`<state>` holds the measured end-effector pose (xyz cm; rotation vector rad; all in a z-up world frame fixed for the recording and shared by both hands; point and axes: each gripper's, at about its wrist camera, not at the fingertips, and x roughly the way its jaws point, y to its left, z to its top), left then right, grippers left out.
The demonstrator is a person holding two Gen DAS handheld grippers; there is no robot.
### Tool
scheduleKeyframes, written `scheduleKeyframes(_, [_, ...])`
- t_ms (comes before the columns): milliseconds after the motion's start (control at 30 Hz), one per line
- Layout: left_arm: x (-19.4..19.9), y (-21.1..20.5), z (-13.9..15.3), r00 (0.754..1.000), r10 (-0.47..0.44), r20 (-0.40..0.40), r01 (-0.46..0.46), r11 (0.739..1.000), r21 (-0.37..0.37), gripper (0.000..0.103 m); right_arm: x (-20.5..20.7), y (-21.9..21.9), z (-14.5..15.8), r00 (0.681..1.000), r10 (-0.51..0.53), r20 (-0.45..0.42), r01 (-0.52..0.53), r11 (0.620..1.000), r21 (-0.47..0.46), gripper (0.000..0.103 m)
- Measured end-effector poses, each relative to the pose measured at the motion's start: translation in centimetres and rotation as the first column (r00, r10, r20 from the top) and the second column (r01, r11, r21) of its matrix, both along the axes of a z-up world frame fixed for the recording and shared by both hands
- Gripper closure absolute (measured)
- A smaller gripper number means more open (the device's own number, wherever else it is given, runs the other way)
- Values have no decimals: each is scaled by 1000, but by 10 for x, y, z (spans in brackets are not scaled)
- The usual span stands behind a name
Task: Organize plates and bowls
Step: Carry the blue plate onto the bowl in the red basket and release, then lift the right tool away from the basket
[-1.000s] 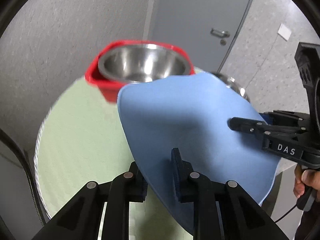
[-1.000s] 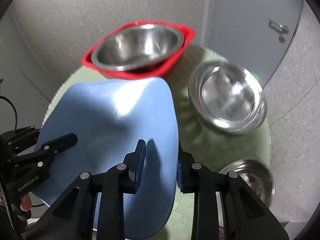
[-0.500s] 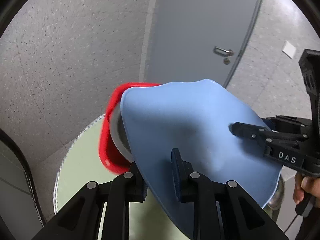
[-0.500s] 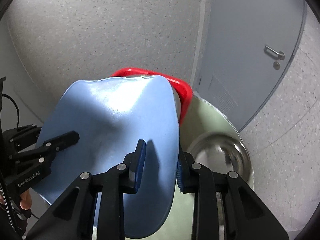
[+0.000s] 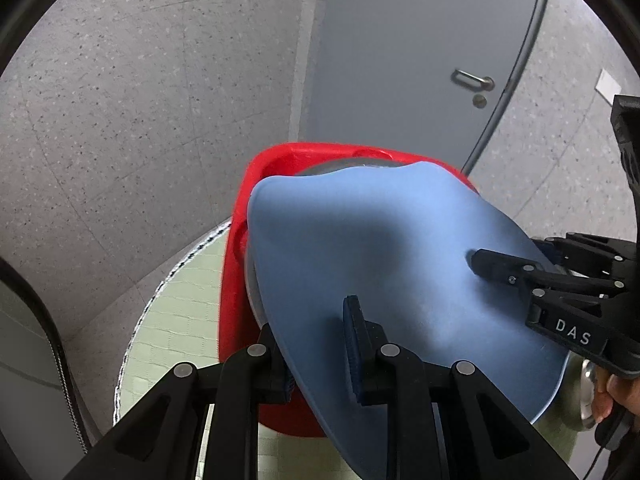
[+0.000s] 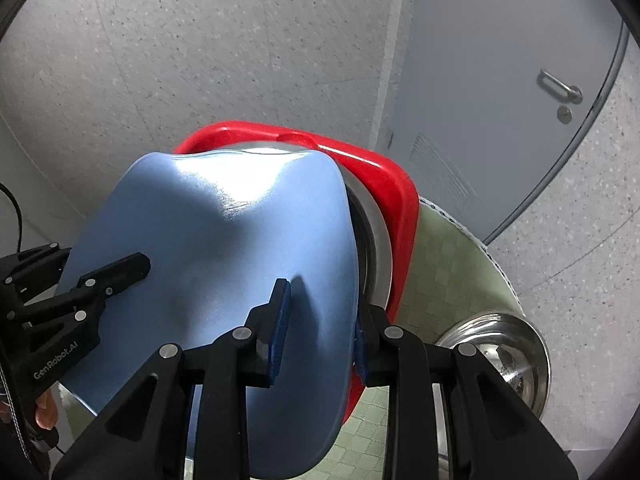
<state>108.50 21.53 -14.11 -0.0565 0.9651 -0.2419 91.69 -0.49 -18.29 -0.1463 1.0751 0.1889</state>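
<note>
Nearest the lenses, both grippers hold one blue plate (image 5: 384, 280) between them. The left gripper (image 5: 320, 344) has its jaws pinching the plate's near-left edge; the right gripper (image 6: 318, 332) has its jaws pinching the opposite edge (each tool also shows in the other's view, biting the rim from the side). The plate is tilted, its far edge raised, and it hangs over the red basin (image 6: 384, 184), covering most of the basin's opening.

Just beyond the plate, a steel bowl (image 6: 374, 232) sits inside the red basin; only its rim shows past the blue edge. Whether the plate touches that rim cannot be told.

Risks, as judged from this pose: both grips sit on thin rim only, so an uneven release would probably let the plate swing or slide off to one side. Lowering it while tilted could drive its near edge against the bowl's rim and jolt the basin along the green table (image 6: 448, 280).

Farther right, a second steel bowl (image 6: 508, 356) rests on the table near its edge, well clear of the basin (a wide swing of the right gripper might knock it). Behind stand a speckled wall and a grey door (image 5: 420, 60).
</note>
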Motion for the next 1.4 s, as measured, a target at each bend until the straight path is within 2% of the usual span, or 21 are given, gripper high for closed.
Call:
scheduleKeyframes(133, [6,-1,-2,1000,3,3,-3,1000,-2,83,-7,0,-3,999,-14,29,15,999,-30,71])
scheduleKeyframes(233, [6,-5,-7,1000,1,5,-2,1000,7,81,-13,7,-2,999,-12,46,14,999,-46,57])
scheduleKeyframes(267, [5,-6,-7,1000,3,3,-3,1000,3,77,-15,10,-3,998,-17,53,20,998,-61,45])
scheduleKeyframes(300, [5,-8,-7,1000,1,4,-2,1000,2,72,-16,12,-3,998,-20,61,25,997,-69,38])
scheduleKeyframes(433, [-5,-11,-3,1000,-1,13,1,1000,1,56,-22,13,-5,997,-24,71,29,998,-61,35])
scheduleKeyframes(500, [-11,-13,3,1000,9,29,-9,1000,-7,36,-24,6,-2,996,-45,76,48,998,-31,35])
scheduleKeyframes(567, [-21,-13,10,998,52,44,-53,998,25,27,-32,-6,7,993,-74,93,75,997,-8,35])
scheduleKeyframes(733, [-50,-30,32,992,66,106,-69,997,19,25,-63,-45,43,977,-140,158,133,990,51,28])
scheduleKeyframes(800, [-68,-47,43,985,76,152,-87,994,65,18,-79,-64,57,969,-162,185,152,986,69,26])
scheduleKeyframes(900, [-97,-72,57,975,81,206,-106,988,116,17,-104,-94,71,958,-196,210,177,979,106,24])
scheduleKeyframes(967, [-116,-94,63,974,62,216,-85,991,100,14,-123,-117,77,954,-213,213,190,974,124,24])
scheduleKeyframes(1000, [-126,-107,66,975,54,215,-74,993,88,11,-136,-131,78,950,-228,214,203,970,131,23])
scheduleKeyframes(1167, [-160,-169,63,982,23,185,-40,995,86,10,-170,-185,69,953,-245,181,222,965,139,23])
scheduleKeyframes(1400, [-179,-226,25,999,-25,44,22,997,68,10,-199,-229,33,971,-220,91,204,967,156,23])
